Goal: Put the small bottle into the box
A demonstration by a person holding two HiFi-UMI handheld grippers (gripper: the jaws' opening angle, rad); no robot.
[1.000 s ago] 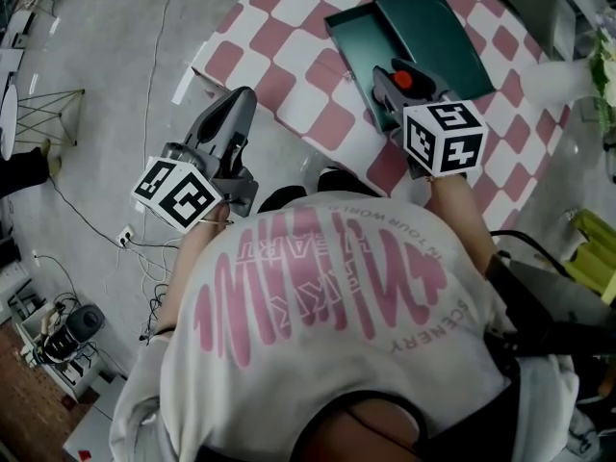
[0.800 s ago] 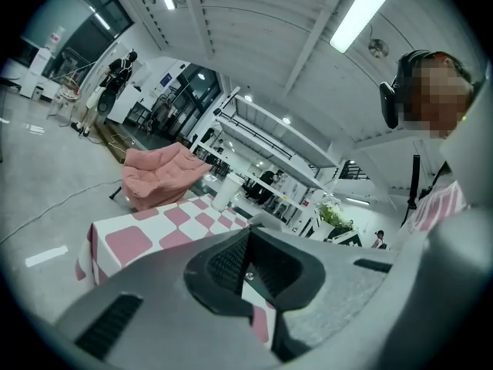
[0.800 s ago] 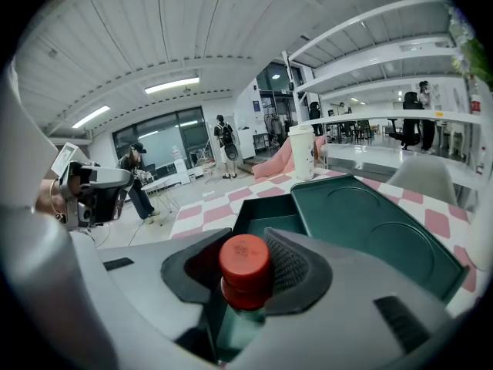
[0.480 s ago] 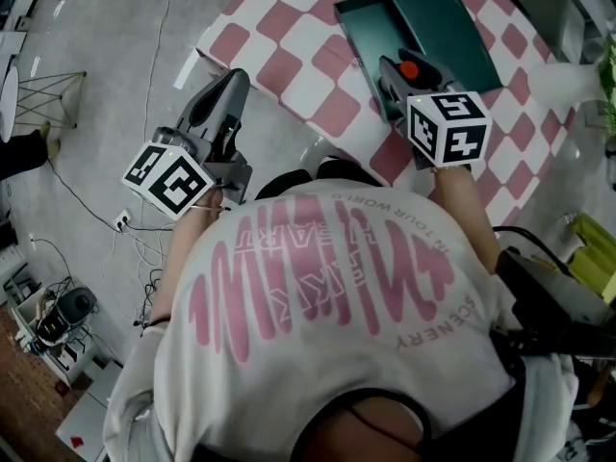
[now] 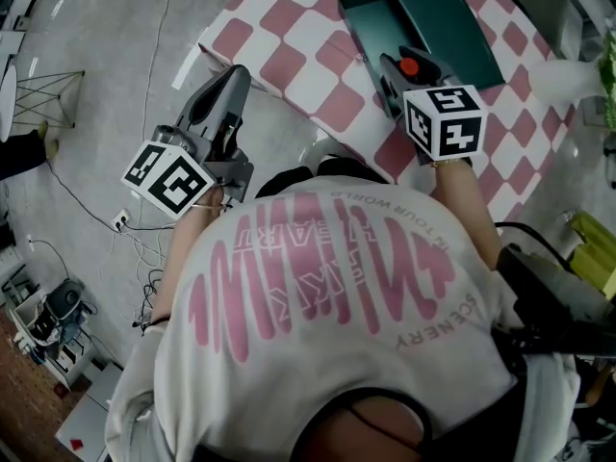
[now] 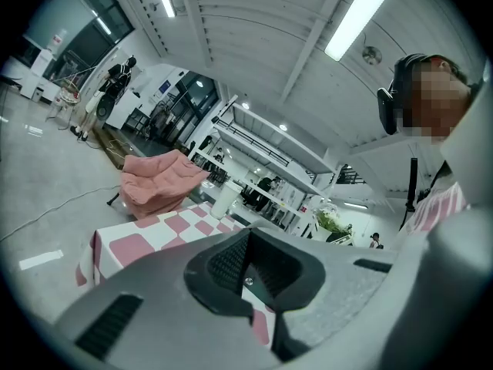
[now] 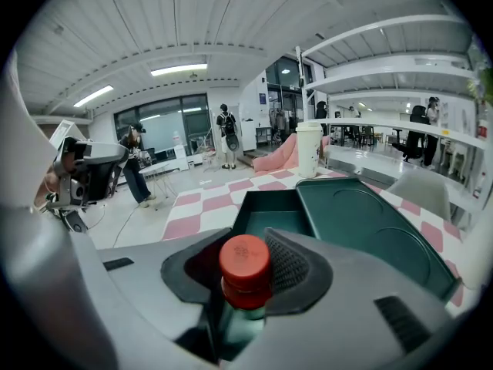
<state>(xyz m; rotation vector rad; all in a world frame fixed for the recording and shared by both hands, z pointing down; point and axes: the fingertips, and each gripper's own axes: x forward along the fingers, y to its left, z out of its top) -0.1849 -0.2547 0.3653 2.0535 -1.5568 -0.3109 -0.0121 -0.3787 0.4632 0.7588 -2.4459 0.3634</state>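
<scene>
Head view, far left: left gripper (image 5: pixel 235 77) off the table's corner, over bare floor (image 5: pixel 96 75), pointing roughly level. Jaws drawn together, nothing between them; confirmed in the left gripper view, only a sliver of checked cloth (image 5: pixel 289 37) showing past the pads. Compared with a second ago: barely shifted up and left in the frame, then parked. No part in the task at present.

Centre: pink-and-white cloth and table sitting slightly higher in the frame than a second ago. Looks like a nudge of the head camera, not a move of the table.

Right: right gripper (image 5: pixel 404 69) pitched downward at the near end of the green box (image 5: pixel 452 17). Jaws spread fairly wide and pinching the small bottle (image 7: pixel 245 272) by the neck, red cap standing clear above the pads. Same hold as a second ago, same spot against the box's near end, marker cube perhaps a touch turned. Box open, with a deep compartment on the left and a flat half with round hollows on the right.

Reading: little real change, so carry done, placing not yet. Bottle not in the box, poised just short of the deep compartment. Needed next, by judgement: forward a little, down into the compartment, then jaws apart. Risk: tipping over on release.
</scene>
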